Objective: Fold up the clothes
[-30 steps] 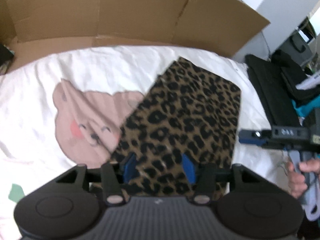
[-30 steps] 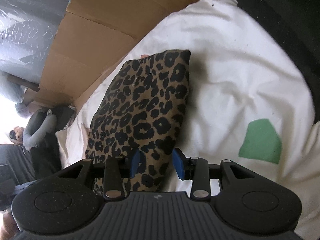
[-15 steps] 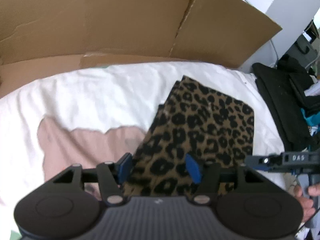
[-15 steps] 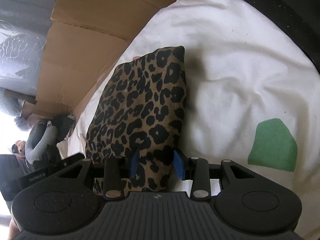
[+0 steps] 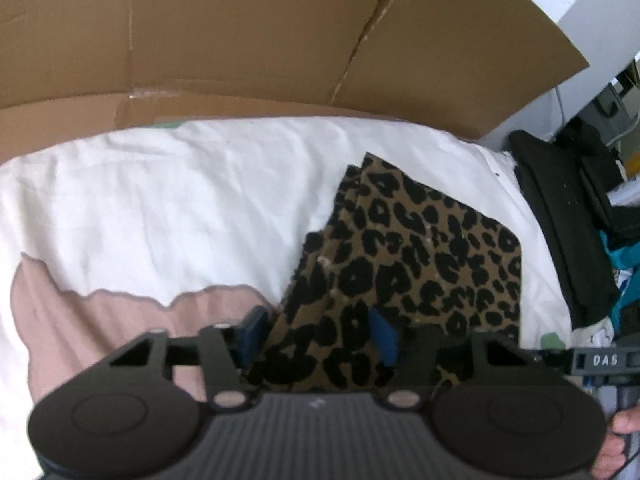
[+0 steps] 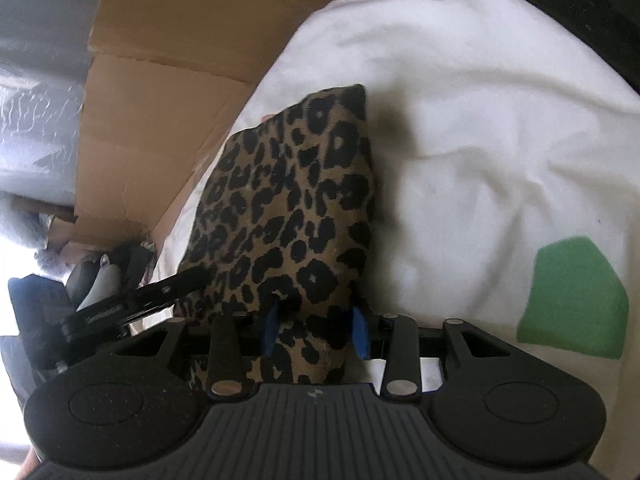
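A folded leopard-print garment (image 5: 424, 248) lies on a white sheet (image 5: 192, 200) that carries a pink bear print. My left gripper (image 5: 318, 334) hangs low over the garment's near left corner. Its jaws are closing, and the cloth's edge lies between the blue pads (image 5: 252, 330) without being pressed. In the right wrist view the garment (image 6: 296, 200) runs away from me. My right gripper (image 6: 316, 330) is closing on its near end, where bunched cloth fills the gap between the pads. The left gripper's black finger (image 6: 160, 294) shows at the garment's left edge.
A brown cardboard wall (image 5: 240, 40) stands behind the sheet. Dark clothes (image 5: 568, 232) are piled off the sheet's right side. A green patch (image 6: 572, 296) is printed on the sheet to the right of my right gripper. A hand (image 5: 624, 436) holds the right gripper's handle.
My left gripper has moved forward and down to the garment's near left corner, and the bear's face has left view. In the right wrist view the left gripper's finger has appeared.
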`<state>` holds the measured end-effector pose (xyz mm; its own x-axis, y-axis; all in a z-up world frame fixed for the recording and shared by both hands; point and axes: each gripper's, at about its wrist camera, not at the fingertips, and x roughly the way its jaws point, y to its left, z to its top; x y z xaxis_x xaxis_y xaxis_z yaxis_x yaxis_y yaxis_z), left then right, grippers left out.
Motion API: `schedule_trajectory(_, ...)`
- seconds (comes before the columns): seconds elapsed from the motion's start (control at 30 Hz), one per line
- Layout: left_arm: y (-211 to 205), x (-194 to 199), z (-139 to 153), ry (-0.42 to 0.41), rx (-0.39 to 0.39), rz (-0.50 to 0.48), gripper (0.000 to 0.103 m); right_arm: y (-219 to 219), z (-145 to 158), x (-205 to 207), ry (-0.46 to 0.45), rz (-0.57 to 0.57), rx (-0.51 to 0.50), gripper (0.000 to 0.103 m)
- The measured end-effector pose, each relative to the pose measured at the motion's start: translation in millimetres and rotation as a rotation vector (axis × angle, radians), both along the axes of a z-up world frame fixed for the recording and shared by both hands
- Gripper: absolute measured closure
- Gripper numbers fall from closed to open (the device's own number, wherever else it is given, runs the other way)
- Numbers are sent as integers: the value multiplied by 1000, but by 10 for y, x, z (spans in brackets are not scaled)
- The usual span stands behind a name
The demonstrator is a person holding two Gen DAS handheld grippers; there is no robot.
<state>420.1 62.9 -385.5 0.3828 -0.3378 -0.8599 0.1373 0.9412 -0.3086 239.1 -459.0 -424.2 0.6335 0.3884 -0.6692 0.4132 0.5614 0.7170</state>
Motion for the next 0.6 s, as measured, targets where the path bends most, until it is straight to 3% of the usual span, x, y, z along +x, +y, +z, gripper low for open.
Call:
schedule_trajectory(0.03,18,10,14,0,4,7,66,21,48,13,-4,17,-30,93)
schedule_trajectory(0.13,55,42,56,-1,1,-28,67,79,164,28,-21,53,-77,94)
schedule_trajectory(0.2,60,69,68,4,4,-50,62,64,152,42,-4,47,-59,89)
schedule_trajectory(0.23,67,88,66,10,-4,-49,53,42,126,46,8,35,-45,88)
schedule_trajectory(0.27,72,108,57,14,-16,-52,46,18,91,45,17,19,-27,78)
schedule_trajectory(0.3,73,127,34,19,-28,-56,44,-6,54,42,27,3,-9,69)
schedule_trajectory(0.53,82,213,-203,75,-119,-37,33,-41,-120,81,21,-42,105,63)
schedule_trajectory(0.6,100,209,-214,73,-132,-23,40,-25,-128,107,14,-33,101,63)
